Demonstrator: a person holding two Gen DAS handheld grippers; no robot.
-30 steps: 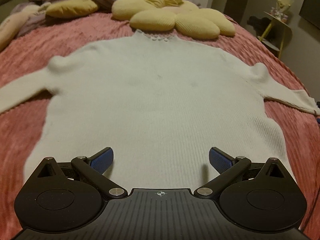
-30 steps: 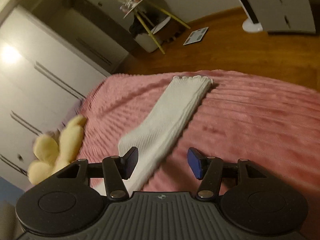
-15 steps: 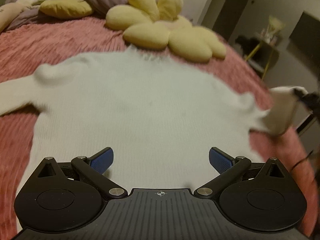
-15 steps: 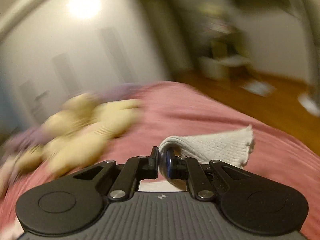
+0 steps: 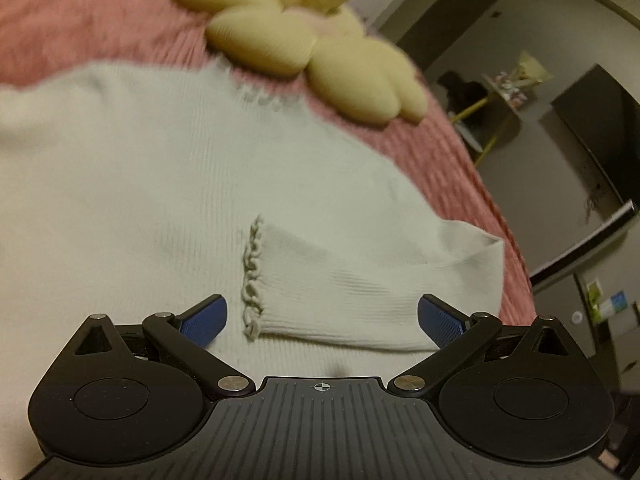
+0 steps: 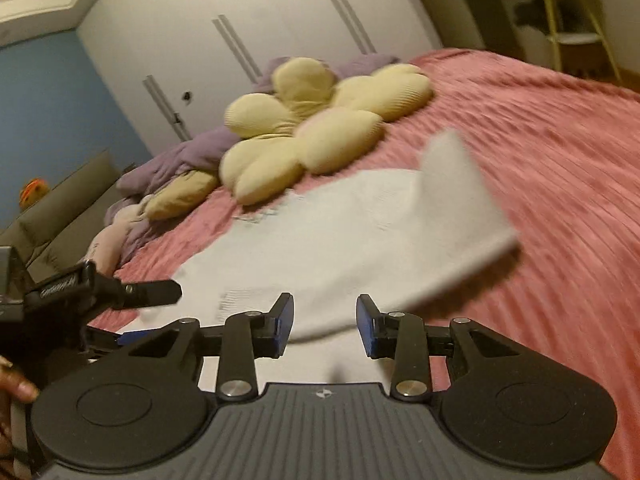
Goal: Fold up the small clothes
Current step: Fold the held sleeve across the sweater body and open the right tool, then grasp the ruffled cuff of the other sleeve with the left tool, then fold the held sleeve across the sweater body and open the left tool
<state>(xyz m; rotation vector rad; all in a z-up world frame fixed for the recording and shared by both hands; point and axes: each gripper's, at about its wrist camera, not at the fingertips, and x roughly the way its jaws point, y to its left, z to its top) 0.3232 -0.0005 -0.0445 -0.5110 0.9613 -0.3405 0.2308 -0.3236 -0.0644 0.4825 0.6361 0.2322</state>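
Note:
A white knit sweater [image 5: 140, 168] lies flat on the pink bedspread [image 5: 448, 152]. Its right sleeve [image 5: 360, 288] is folded across the body, and the ruffled cuff [image 5: 252, 276] rests on the chest. My left gripper [image 5: 322, 320] is open and hovers just over that sleeve, one finger on each side of it. In the right wrist view the sweater [image 6: 320, 240] and the sleeve fold [image 6: 460, 208] are blurred. My right gripper [image 6: 323, 326] is above the fabric with its jaws opening and nothing pinched between the pads. One of the left gripper's fingers [image 6: 152, 293] shows at the left.
A yellow flower-shaped pillow [image 6: 312, 128] and a purple blanket [image 6: 180, 160] sit beyond the sweater's collar. Wardrobe doors [image 6: 240, 40] stand behind the bed. A yellow-legged side table [image 5: 500, 96] and a dark screen [image 5: 600, 136] are past the bed's right edge. A person's hand [image 6: 16, 384] shows at lower left.
The right gripper closed on the sleeve cuff, carried it over onto the sweater's body and released it. The left gripper swung rightwards over the sweater and stayed open.

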